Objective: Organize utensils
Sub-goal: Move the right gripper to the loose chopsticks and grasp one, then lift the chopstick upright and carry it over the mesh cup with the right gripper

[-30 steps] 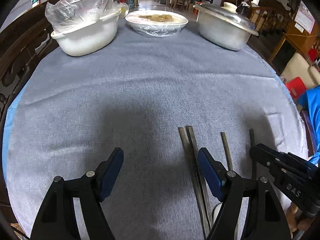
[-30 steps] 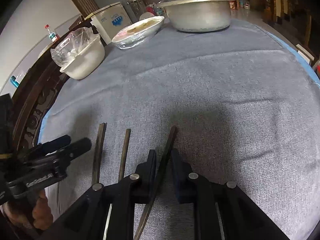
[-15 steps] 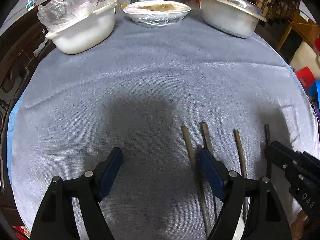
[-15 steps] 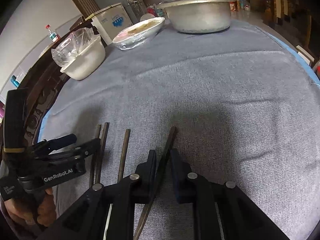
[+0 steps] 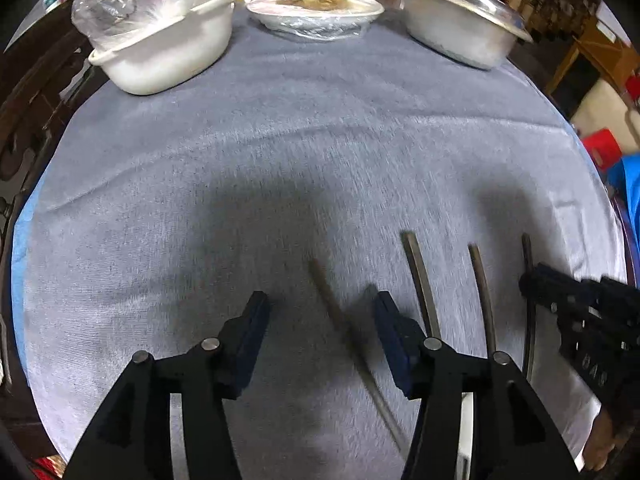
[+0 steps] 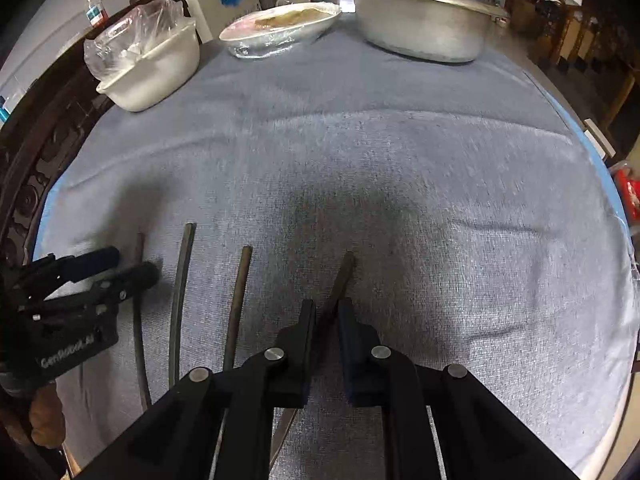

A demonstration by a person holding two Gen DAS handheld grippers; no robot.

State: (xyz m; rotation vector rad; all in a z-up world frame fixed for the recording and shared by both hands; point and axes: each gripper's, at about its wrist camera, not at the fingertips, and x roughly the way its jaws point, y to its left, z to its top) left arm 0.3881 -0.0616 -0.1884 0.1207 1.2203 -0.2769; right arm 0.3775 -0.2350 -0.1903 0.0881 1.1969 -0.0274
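Several dark chopsticks lie side by side on the grey tablecloth [image 5: 320, 140]. In the left wrist view my left gripper [image 5: 320, 316] is open, its jaws either side of the leftmost chopstick [image 5: 340, 320], which lies slanted between them. Two more chopsticks [image 5: 418, 276] [image 5: 482, 288] lie to its right. My right gripper [image 6: 326, 316] is shut on the rightmost chopstick [image 6: 344, 272], and it also shows at the right edge of the left wrist view [image 5: 580, 312]. The left gripper shows at the left of the right wrist view [image 6: 80, 284].
A white tub with a plastic bag [image 5: 160, 40], a film-covered plate of food [image 5: 316, 8] and a lidded metal pot [image 5: 460, 20] stand along the table's far edge. Dark wooden chairs [image 6: 36, 152] stand at the left.
My left gripper has shifted right, so the leftmost chopstick now lies between its open jaws, slanted away from its neighbour. The right gripper stays shut on its chopstick.
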